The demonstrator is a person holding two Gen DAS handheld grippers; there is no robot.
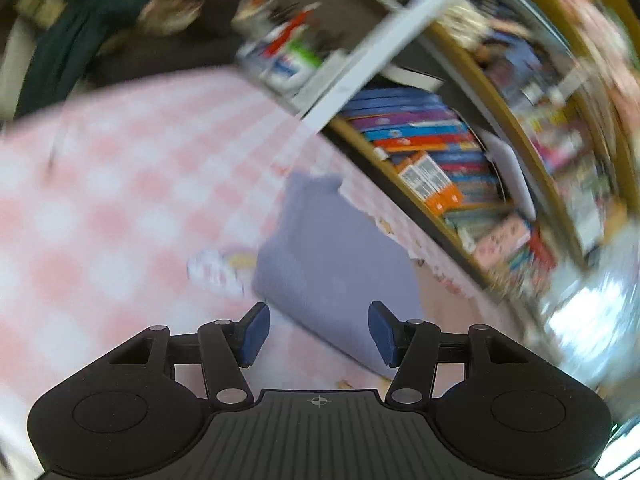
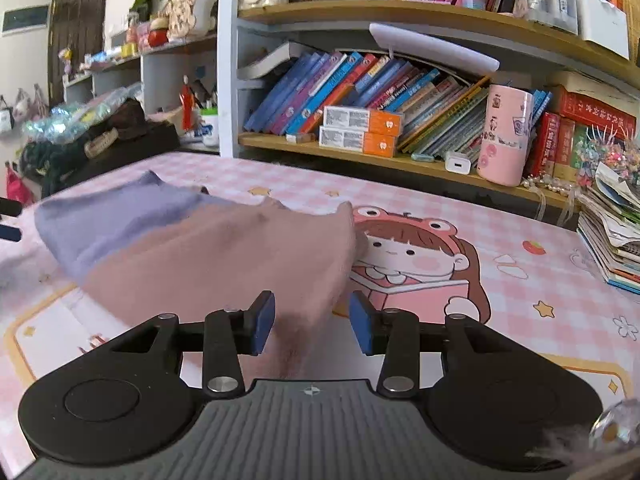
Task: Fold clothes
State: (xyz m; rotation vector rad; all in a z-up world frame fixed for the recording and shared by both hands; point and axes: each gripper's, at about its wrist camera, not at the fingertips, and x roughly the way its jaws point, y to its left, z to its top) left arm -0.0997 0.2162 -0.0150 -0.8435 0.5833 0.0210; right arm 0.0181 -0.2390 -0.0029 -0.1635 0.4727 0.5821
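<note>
Right wrist view showed a dusty-pink garment [image 2: 240,256] lying on the pink checked table mat [image 2: 500,280], its near end reaching between the blue pads [image 2: 262,322] of the right gripper [image 2: 312,322]; jaws stood apart, and whether a pad touched the cloth could not be told. A lavender garment [image 2: 116,220] lay just behind and left of the pink one, partly tucked under it. The pink cloth's far right corner overlapped a cartoon girl in a frog hat [image 2: 412,256] printed on the mat. Behind the mat stood a wooden bookshelf [image 2: 360,150] with leaning books, two orange-and-white boxes [image 2: 360,130], a white charger [image 2: 458,164] and a pink patterned tumbler [image 2: 506,136]; a stack of magazines [image 2: 612,232] sat at the mat's right edge. Left wrist view was heavily motion-blurred: the left gripper [image 1: 318,334] had its jaws apart with nothing between them, above the lavender garment [image 1: 332,264] on the checked mat [image 1: 120,200], the bookshelf [image 1: 440,168] tilted across the upper right.
</note>
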